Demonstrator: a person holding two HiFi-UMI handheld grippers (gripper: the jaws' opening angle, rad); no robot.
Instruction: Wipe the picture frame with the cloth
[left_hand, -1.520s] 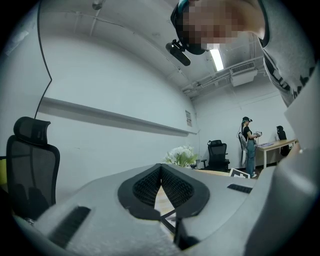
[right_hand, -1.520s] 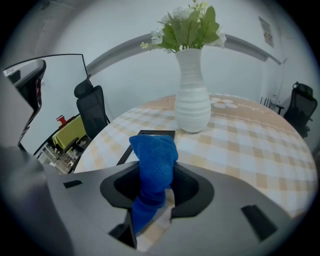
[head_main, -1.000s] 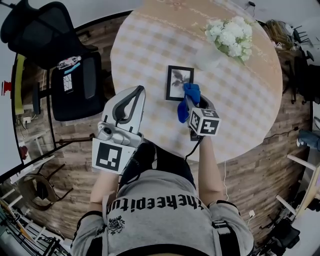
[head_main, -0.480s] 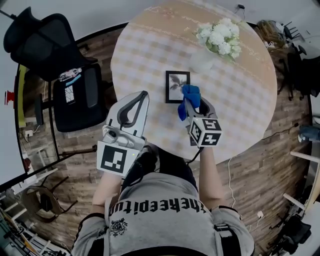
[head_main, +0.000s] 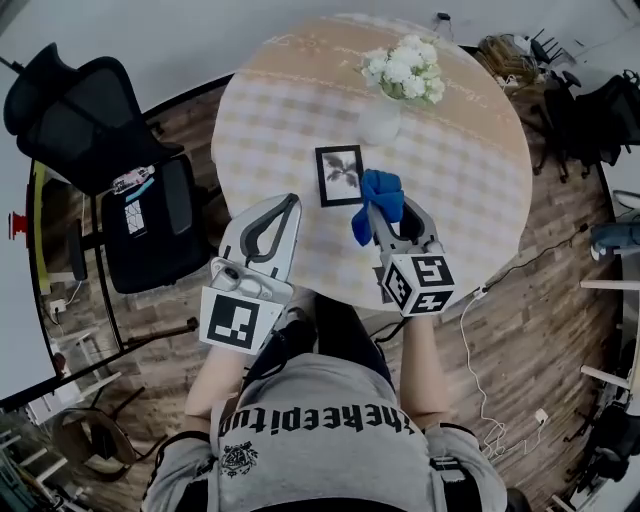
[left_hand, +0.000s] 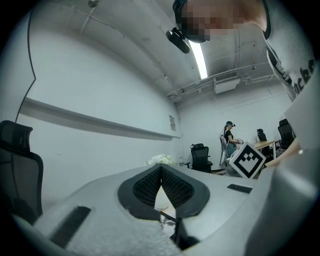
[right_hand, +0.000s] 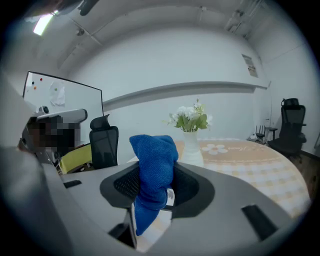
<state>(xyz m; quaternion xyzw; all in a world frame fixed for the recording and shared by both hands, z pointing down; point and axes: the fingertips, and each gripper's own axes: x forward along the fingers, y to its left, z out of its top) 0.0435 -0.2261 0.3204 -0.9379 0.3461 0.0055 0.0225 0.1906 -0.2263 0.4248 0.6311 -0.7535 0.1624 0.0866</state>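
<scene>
The picture frame (head_main: 340, 175) is lying flat mid-frame on the round table (head_main: 470, 190). Just beside its lower right corner, the blue cloth (head_main: 376, 195) is hanging, clenched in the right gripper (head_main: 386, 210). The left gripper (head_main: 288, 203) is hovering lower left, jaws closed on nothing.

Surface (head_main: 470, 190): round, under a checked covering with a plain tan band along its far edge.
Vase (head_main: 380, 122): white, upright on the far half of the surface.
Flowers (head_main: 405, 70): white bunch with green leaves, standing in the vase.
Office chair (head_main: 70, 105): black, high-backed, left of the surface.
Floor (head_main: 545, 290): wood planks.
Cable (head_main: 480, 375): white, trailing over the floor at the right.
Whiteboard (right_hand: 60, 100): on the far wall.
Strip light (left_hand: 200, 57): lit, on the ceiling.
</scene>
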